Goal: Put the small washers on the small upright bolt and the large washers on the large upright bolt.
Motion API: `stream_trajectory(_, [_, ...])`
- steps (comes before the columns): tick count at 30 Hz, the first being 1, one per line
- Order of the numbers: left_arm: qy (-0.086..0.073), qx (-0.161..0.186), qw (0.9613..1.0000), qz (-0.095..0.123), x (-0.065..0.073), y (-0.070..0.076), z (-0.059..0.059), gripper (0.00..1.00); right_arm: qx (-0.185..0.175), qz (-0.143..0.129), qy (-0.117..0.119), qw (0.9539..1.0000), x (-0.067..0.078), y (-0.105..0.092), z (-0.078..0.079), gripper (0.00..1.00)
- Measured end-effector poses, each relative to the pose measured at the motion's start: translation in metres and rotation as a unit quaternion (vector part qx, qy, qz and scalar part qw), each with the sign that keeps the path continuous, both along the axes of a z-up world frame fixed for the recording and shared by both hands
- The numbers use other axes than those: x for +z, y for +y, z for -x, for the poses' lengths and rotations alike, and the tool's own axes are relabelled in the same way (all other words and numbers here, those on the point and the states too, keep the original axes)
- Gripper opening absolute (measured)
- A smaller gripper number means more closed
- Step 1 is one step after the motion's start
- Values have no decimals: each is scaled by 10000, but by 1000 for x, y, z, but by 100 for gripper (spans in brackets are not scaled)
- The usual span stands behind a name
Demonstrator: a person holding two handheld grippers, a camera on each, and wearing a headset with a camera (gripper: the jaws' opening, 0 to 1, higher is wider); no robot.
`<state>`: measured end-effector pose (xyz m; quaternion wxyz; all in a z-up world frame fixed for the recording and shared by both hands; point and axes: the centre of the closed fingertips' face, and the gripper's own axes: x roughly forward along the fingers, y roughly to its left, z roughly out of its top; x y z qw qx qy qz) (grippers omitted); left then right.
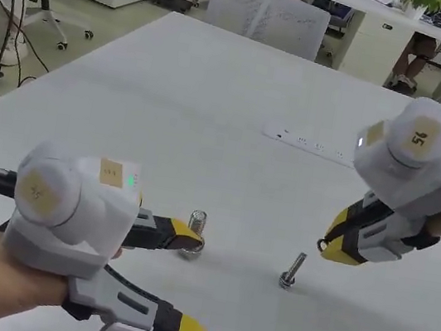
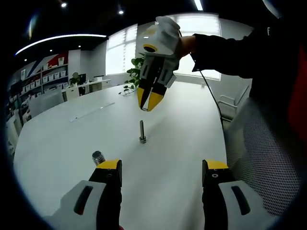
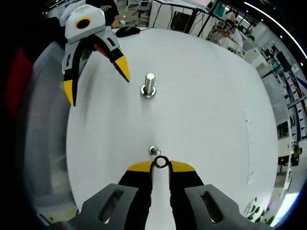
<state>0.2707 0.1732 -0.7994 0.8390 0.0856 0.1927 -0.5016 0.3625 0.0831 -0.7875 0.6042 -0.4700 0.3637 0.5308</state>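
Observation:
The small upright bolt (image 1: 293, 269) stands on the white table (image 1: 171, 107), right of the thicker large upright bolt (image 1: 196, 227). My right gripper (image 1: 331, 249) hovers just up and right of the small bolt, shut on a small washer (image 3: 160, 163). In the right gripper view the small bolt's tip (image 3: 154, 151) sits right beyond that washer, with the large bolt (image 3: 149, 85) farther off. My left gripper (image 1: 193, 287) is open and holds nothing, one fingertip (image 1: 187, 231) close beside the large bolt. The left gripper view has the small bolt (image 2: 142, 132) under the right gripper (image 2: 150, 101).
A white power strip (image 1: 312, 143) lies on the table behind the bolts. A grey chair (image 1: 265, 17) stands at the table's far edge. Other desks and office chairs fill the room beyond.

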Motion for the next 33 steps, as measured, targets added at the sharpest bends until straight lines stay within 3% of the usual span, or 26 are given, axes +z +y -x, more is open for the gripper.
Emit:
stream_trajectory(14, [31, 40, 10000, 11, -1, 2, -1, 67, 226, 177, 165, 9995, -18, 7, -2, 14])
stream_trajectory(33, [62, 72, 10000, 24, -3, 4, -4, 67, 260, 234, 281, 9990, -30, 9, -3, 14])
